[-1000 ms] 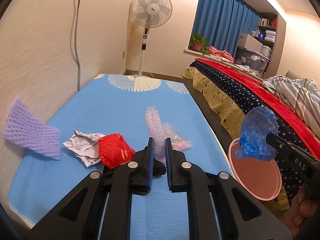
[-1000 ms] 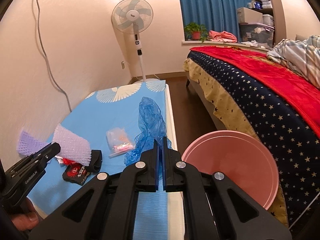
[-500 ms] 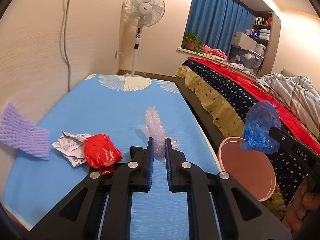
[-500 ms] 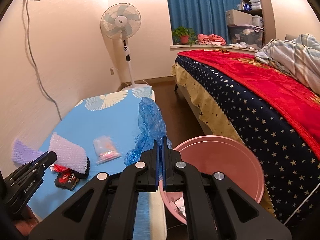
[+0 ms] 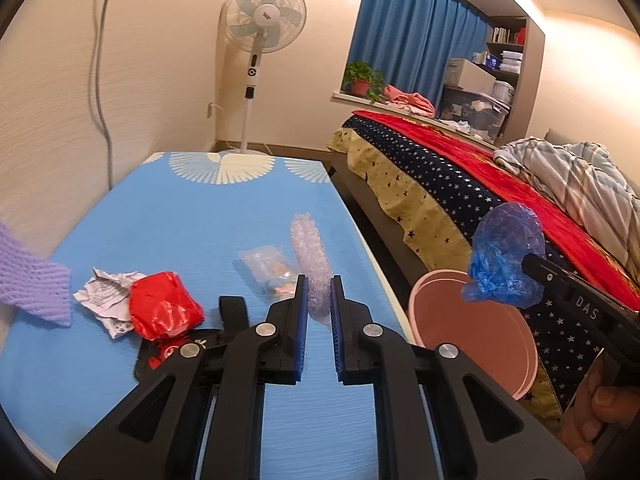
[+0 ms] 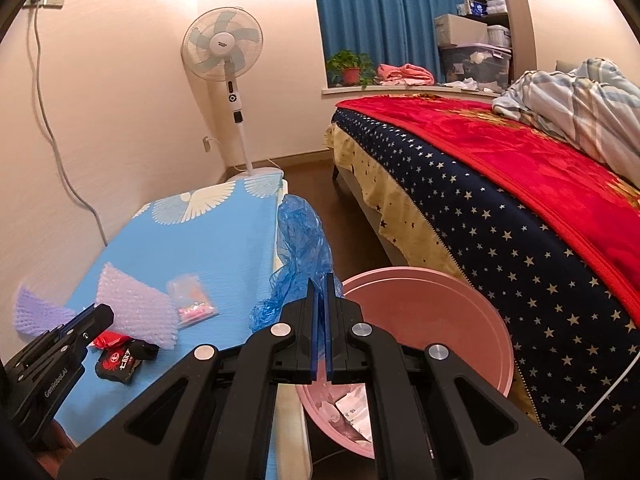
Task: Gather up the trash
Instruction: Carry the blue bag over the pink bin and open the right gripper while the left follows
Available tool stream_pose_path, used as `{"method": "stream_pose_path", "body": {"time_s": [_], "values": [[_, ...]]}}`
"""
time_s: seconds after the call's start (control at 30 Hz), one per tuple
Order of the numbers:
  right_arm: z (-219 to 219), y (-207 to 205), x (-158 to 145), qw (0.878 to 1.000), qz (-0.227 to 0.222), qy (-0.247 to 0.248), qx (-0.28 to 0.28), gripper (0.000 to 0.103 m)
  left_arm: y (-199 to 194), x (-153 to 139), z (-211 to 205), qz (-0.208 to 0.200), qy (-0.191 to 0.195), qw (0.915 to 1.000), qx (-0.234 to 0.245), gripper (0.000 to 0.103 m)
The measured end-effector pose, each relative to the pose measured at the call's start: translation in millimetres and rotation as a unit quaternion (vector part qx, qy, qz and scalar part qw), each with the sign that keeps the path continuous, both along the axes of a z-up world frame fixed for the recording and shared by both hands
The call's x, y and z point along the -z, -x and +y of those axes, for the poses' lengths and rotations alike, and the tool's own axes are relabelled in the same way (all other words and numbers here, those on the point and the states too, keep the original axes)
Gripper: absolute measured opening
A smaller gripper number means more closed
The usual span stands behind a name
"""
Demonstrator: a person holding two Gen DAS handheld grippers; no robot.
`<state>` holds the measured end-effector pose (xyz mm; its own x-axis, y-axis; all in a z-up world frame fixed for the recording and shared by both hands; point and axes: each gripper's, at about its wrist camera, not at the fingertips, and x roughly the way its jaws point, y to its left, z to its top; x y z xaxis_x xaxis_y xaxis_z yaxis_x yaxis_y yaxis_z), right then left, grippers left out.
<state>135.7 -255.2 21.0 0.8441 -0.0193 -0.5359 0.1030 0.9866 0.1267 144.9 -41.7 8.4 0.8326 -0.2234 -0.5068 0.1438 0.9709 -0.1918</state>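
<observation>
My left gripper [image 5: 319,294] is shut on a strip of clear bubble wrap [image 5: 309,252] that sticks up from its jaws above the blue mat [image 5: 208,216]. In the right wrist view the same bubble wrap [image 6: 136,308] hangs from the left gripper [image 6: 100,316]. My right gripper [image 6: 319,282] is shut on a crumpled blue plastic bag [image 6: 302,252], held beside the mat's edge and just left of the pink bin [image 6: 420,312]. From the left wrist view, the blue bag [image 5: 504,260] hangs over the bin [image 5: 472,332].
On the mat lie a red wrapper [image 5: 164,312], a crumpled receipt [image 5: 104,300], a small clear bag [image 5: 268,268], a purple foam net [image 5: 28,284] and a black-red packet [image 6: 118,364]. A bed [image 6: 500,184] borders the bin on the right. A standing fan [image 5: 256,52] is at the far end.
Both grippers have shifted to the right with their loads. The blue bag has come from over the mat to the bin's left rim. The jaws have not changed.
</observation>
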Motion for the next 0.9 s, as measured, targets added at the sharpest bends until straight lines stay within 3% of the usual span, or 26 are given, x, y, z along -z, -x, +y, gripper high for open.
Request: {"method": "stream_pose_path", "body": {"time_s": [0.6, 0.9], "values": [[-21, -7, 9, 0.999, 0.016, -0.007, 0.034, 0.002, -7, 2, -40, -0.001, 0.018, 0.9983, 0.055, 0.011], [-41, -11, 13, 0.996, 0.028, 0.008, 0.08, 0.002, -15, 5, -68, 0.001, 0.021, 0.9961, 0.085, 0.011]]}}
